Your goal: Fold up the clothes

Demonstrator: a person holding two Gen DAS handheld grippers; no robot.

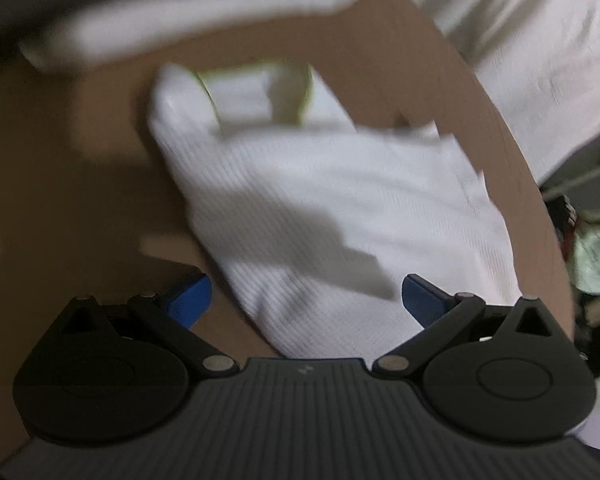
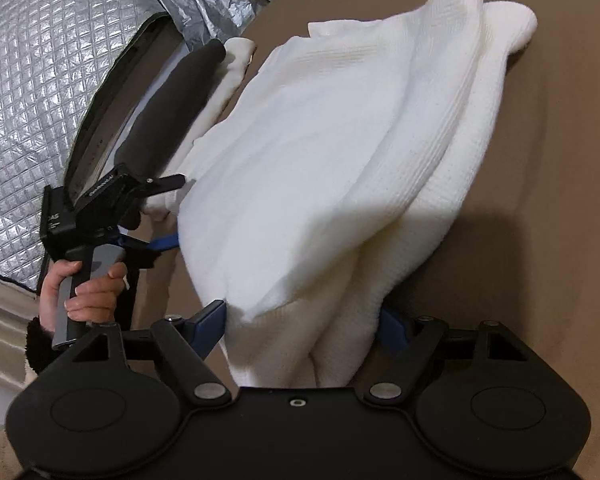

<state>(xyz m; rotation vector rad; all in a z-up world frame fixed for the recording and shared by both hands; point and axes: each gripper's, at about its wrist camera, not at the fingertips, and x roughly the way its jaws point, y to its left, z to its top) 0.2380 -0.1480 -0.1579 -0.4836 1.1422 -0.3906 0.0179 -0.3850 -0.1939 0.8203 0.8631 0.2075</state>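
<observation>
A home room: brown table [image 2: 540,160], quilted foil sheeting [image 2: 40,60], heaped laundry [image 1: 540,40].

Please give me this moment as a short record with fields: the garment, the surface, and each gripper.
garment: white ribbed knit sweater, partly folded in layers
surface: round brown table
left gripper: open, blue fingers apart, sweater edge between them
right gripper: blue fingers either side of bunched sweater; grip cannot be told
person's hand: holds the left gripper's handle

Bare brown table [image 2: 540,160] right of white garment [image 2: 320,160]; left hand-held gripper [image 2: 168,216] crowds its left edge.
</observation>
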